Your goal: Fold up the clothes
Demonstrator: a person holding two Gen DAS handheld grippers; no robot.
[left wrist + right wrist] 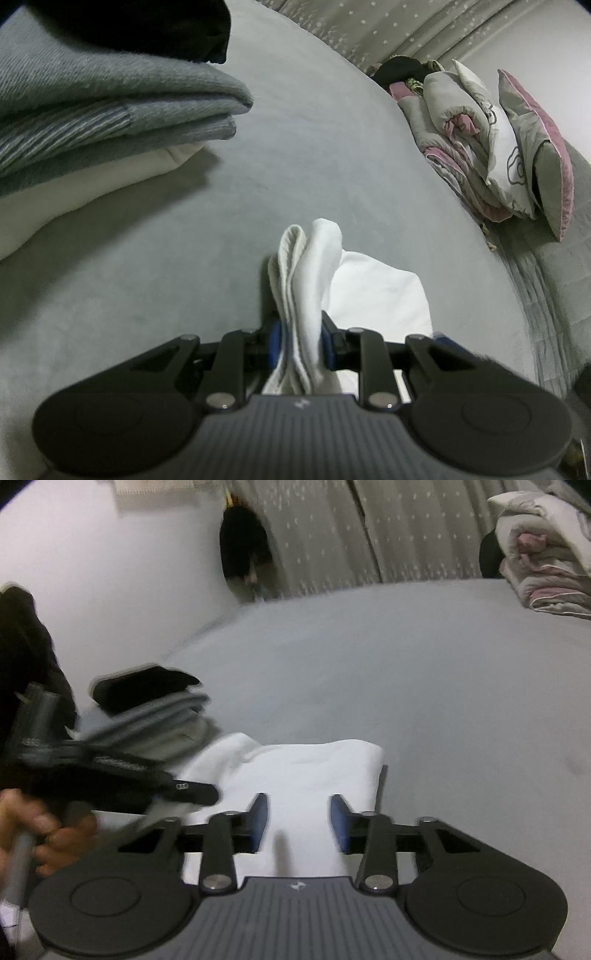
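On the grey bed you had a stack of folded clothes (grey knits with a black piece on top) close off to the left of your work, while bundled grey-and-pink bedding sat well apart against the starred curtain, nothing lying between you and either. The white garment lay flat and partly folded on the bed just ahead of you, one thick bunched fold of it standing up. Your left gripper was clamped on that fold, and your right gripper hung over the flat part, its blue pads apart, pressing nothing.
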